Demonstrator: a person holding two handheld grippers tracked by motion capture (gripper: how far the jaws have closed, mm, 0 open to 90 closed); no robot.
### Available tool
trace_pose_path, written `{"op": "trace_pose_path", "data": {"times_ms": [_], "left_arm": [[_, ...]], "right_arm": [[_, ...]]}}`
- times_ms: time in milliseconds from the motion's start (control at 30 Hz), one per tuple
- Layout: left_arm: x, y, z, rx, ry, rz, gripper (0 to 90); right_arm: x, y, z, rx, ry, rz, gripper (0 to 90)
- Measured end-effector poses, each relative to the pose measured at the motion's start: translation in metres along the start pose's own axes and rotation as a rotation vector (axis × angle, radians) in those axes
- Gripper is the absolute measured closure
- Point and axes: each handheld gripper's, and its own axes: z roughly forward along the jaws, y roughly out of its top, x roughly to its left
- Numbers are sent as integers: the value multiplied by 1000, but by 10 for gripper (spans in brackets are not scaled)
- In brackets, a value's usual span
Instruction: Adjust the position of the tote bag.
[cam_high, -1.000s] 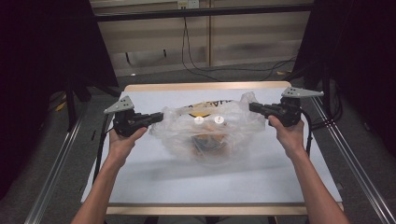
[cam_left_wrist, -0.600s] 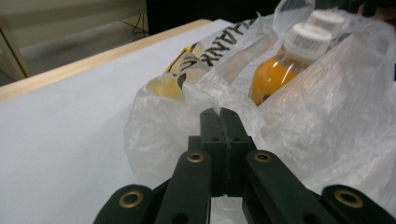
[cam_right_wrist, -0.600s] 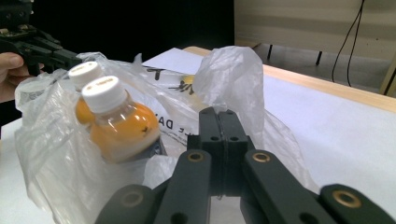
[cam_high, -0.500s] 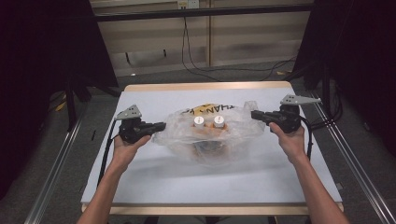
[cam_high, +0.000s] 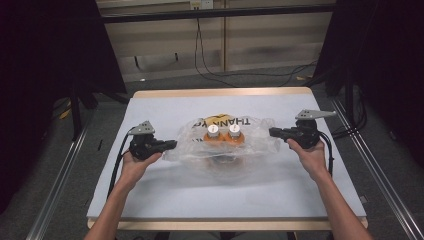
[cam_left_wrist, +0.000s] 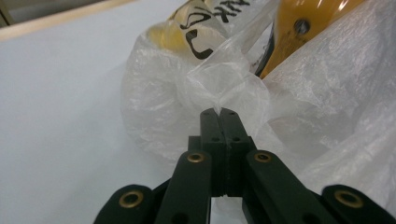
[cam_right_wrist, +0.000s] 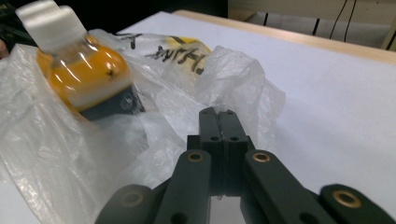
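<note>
At the table's (cam_high: 150, 200) middle, the left gripper (cam_high: 170, 145) and right gripper (cam_high: 274, 132) are each pinching an end of the crinkled clear plastic bag (cam_high: 250, 145), stretching it so the two orange white-capped bottles (cam_high: 223, 134) are standing upright inside.

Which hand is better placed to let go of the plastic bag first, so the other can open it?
Probably left. The left gripper pinches only a thin edge of the plastic bag, while the right gripper grips beside the bottles. Both hold similarly, so this is uncertain.
</note>
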Motion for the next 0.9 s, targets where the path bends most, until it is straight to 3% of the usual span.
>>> {"op": "trace_pose_path", "data": {"times_ms": [133,333,467,667,900], "left_arm": [[4,-7,3,39,11,-5,900],[11,-16,10,71,21,-17,900],[13,-23,17,110,27,-17,900],[19,-30,19,131,48,-27,900],[26,-37,16,152,101,-40,900]], "right_arm": [[-6,-11,12,62,-20,3,900],[-13,-21,20,111,-38,5,900],[-17,-27,26,153,-74,-10,900],[-29,-36,29,196,-126,-3,900],[-45,-43,22,220,-182,21,900]]}}
